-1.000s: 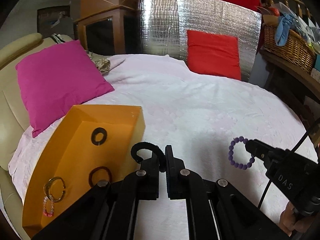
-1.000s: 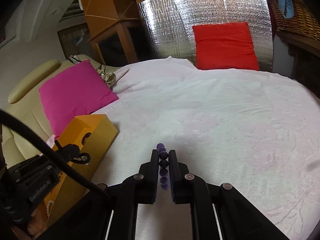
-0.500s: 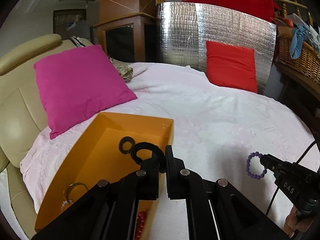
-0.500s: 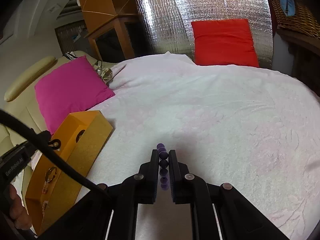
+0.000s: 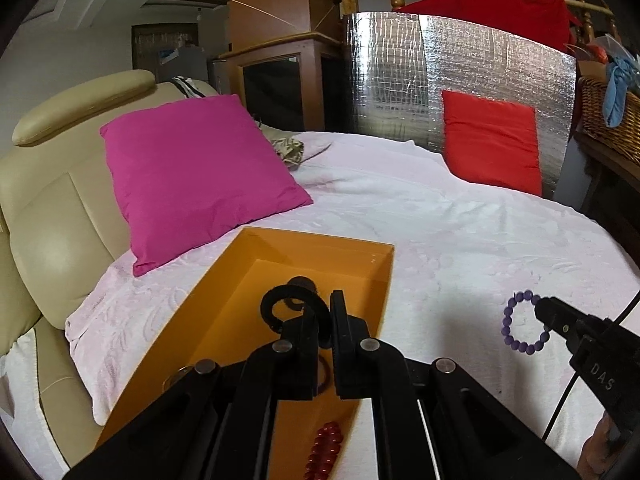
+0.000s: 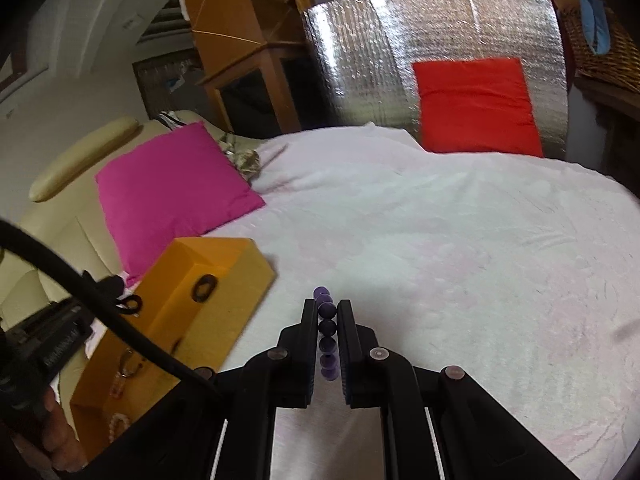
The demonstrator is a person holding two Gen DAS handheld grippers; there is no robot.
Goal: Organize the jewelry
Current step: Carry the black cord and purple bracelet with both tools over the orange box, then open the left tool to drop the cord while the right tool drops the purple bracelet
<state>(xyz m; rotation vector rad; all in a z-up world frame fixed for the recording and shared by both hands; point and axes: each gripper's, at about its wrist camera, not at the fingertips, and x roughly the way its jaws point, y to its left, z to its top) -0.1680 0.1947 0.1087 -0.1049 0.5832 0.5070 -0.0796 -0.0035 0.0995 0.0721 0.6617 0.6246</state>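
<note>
- Jewelry in two grips: the left gripper (image 5: 324,312) has its jaws clamped on a black fuzzy ring (image 5: 286,306), which curls out to the 10 o'clock side of the fingertips and hangs over the inside of the orange box (image 5: 320,246).
- The right gripper (image 6: 327,312) has its jaws closed on a purple bead bracelet (image 6: 326,330); seen edge-on from its own camera, the beads stack in a line between the two fingers, the top bead poking past the tips.
- In the left wrist view the same bracelet (image 5: 524,328) shows as a full loop at 3 o'clock, held above the white bedspread (image 5: 460,220), well apart from the box.
- The orange box lies on the bed at the 9 o'clock side of the bedspread. Inside it: another black ring (image 5: 302,282) near the far wall, a string of red beads (image 5: 326,450) at the near end, and a gold ring (image 5: 178,372) partly hidden by the left gripper's body.
- From the right wrist view the box (image 6: 224,292) sits at 9 o'clock, with a black ring (image 6: 205,288) showing inside and pale pink beads (image 6: 120,424) at its near end.
- A magenta cushion (image 5: 196,176) rests beyond the box at 11 o'clock, against a beige sofa (image 5: 44,208).
- A red cushion (image 5: 490,144) leans on a silver foil panel (image 5: 460,68) at 1 o'clock, at the far edge of the bed.
</note>
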